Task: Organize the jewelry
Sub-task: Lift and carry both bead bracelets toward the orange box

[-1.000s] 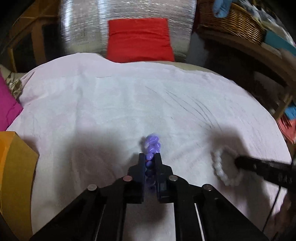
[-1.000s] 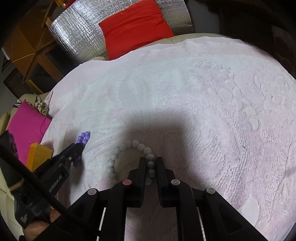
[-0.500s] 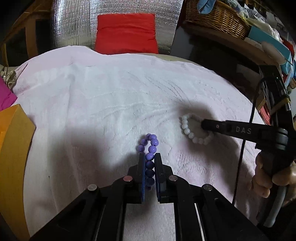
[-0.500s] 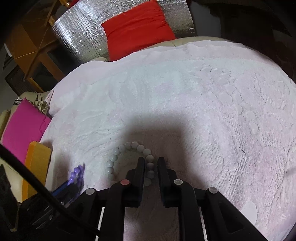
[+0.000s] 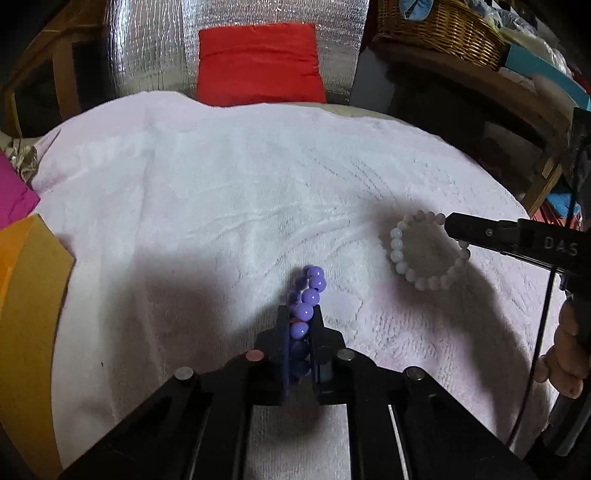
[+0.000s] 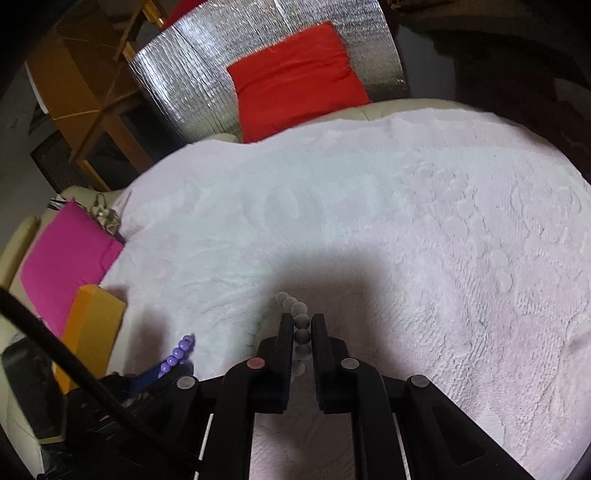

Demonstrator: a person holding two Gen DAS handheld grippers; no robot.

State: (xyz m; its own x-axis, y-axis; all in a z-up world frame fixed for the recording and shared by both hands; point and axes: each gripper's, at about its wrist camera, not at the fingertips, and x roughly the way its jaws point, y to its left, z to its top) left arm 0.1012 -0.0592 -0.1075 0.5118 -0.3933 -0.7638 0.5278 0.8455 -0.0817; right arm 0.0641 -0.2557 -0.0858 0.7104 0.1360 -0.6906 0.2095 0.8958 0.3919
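A purple bead bracelet [image 5: 309, 295] stands edge-on in my left gripper [image 5: 300, 314], which is shut on its lower beads just above the pale pink towel [image 5: 221, 177]. To the right, a white bead bracelet [image 5: 397, 254] is pinched at its far side by my right gripper [image 5: 448, 225]. In the right wrist view my right gripper [image 6: 302, 319] has its jaws closing on the white bracelet [image 6: 297, 308], with beads pressed between the pads. The purple bracelet [image 6: 176, 352] and my left gripper [image 6: 162, 373] show at lower left.
An orange box [image 5: 29, 295] sits at the towel's left edge beside a magenta cushion [image 6: 62, 254]. A red cushion [image 5: 258, 62] leans on a silver foil panel at the back. A wicker basket [image 5: 439, 26] stands on a shelf at right. A person's hand [image 5: 565, 354] grips the right handle.
The white bracelet lay as a flat ring before; now it is turned edge-on in the right jaws, which have tightened on it. The left gripper still holds the purple bracelet.
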